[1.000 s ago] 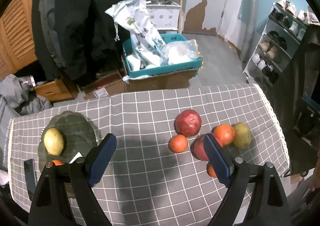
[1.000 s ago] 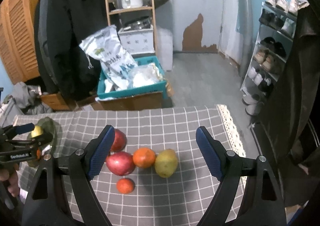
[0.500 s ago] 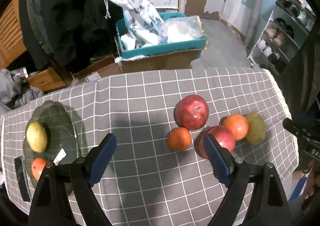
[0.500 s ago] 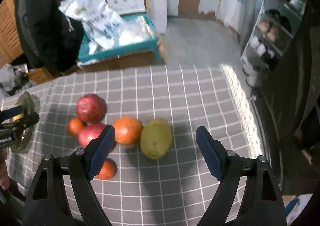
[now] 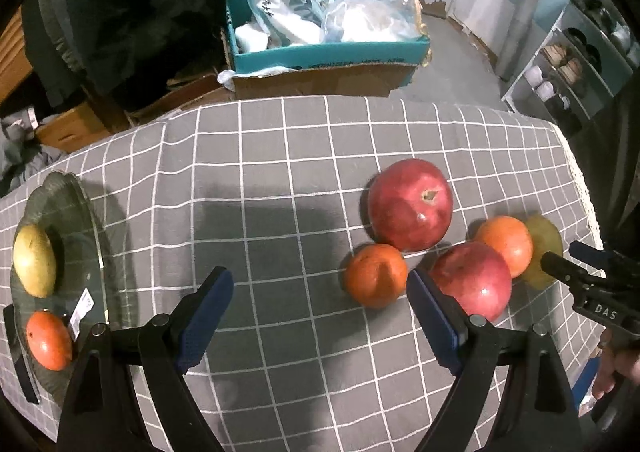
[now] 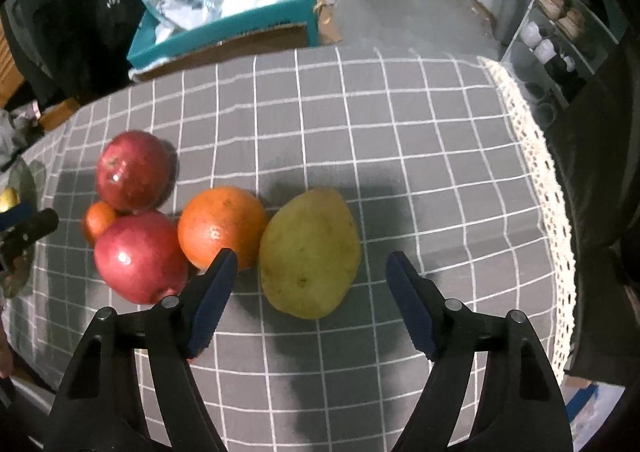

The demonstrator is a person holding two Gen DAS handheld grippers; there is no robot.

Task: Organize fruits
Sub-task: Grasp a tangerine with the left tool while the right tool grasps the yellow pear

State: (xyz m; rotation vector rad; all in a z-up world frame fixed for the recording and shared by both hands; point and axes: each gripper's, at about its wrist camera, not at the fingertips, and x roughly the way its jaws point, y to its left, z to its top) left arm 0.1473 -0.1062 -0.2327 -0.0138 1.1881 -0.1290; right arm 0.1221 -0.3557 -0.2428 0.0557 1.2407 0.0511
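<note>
A yellow-green mango [image 6: 310, 254] lies on the grey checked table [image 6: 400, 132], touching an orange [image 6: 222, 226] that sits beside 2 red apples [image 6: 140, 256] and a small tangerine [image 6: 98, 220]. The right tongs [image 6: 310, 302] hang wide open just over the mango's near end, gripping nothing. The left tongs [image 5: 320, 314] are open too, empty, near the tangerine, while a glass plate [image 5: 68, 212] at the far left holds a second mango [image 5: 34, 260] and what looks like another tangerine [image 5: 50, 340].
</note>
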